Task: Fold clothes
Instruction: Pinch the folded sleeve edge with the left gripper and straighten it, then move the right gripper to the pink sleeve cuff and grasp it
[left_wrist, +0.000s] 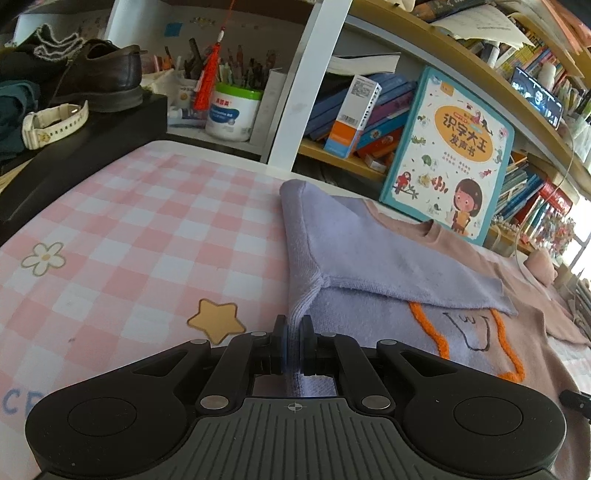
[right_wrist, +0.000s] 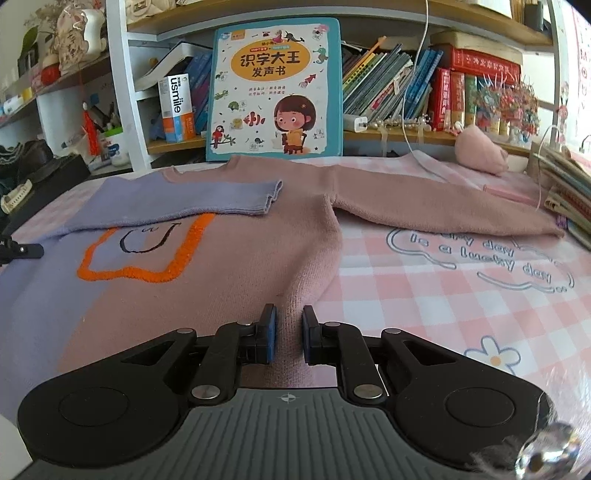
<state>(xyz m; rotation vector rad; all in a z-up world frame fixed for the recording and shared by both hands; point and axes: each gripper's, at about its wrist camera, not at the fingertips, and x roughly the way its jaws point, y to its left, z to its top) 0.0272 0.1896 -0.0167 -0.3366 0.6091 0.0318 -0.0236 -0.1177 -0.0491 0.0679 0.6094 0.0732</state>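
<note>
A knit sweater, lilac on one half and pink on the other, with an orange outline on its chest, lies flat on the pink checked cloth; it shows in the left wrist view (left_wrist: 369, 258) and the right wrist view (right_wrist: 229, 258). Its lilac sleeve (right_wrist: 207, 199) is folded across the chest. The pink sleeve (right_wrist: 443, 199) lies stretched out to the right. My left gripper (left_wrist: 294, 332) is shut on the sweater's lilac side edge. My right gripper (right_wrist: 289, 332) has its jaws a little apart around a ridge of the pink side edge.
A tall children's book (right_wrist: 277, 88) leans on the bookshelf behind the sweater. A black box (left_wrist: 92, 147) with a shoe and a watch stands at the left. A pink plush (right_wrist: 480, 151) and stacked books (right_wrist: 565, 192) sit at the right. A white cable (right_wrist: 413, 110) hangs down.
</note>
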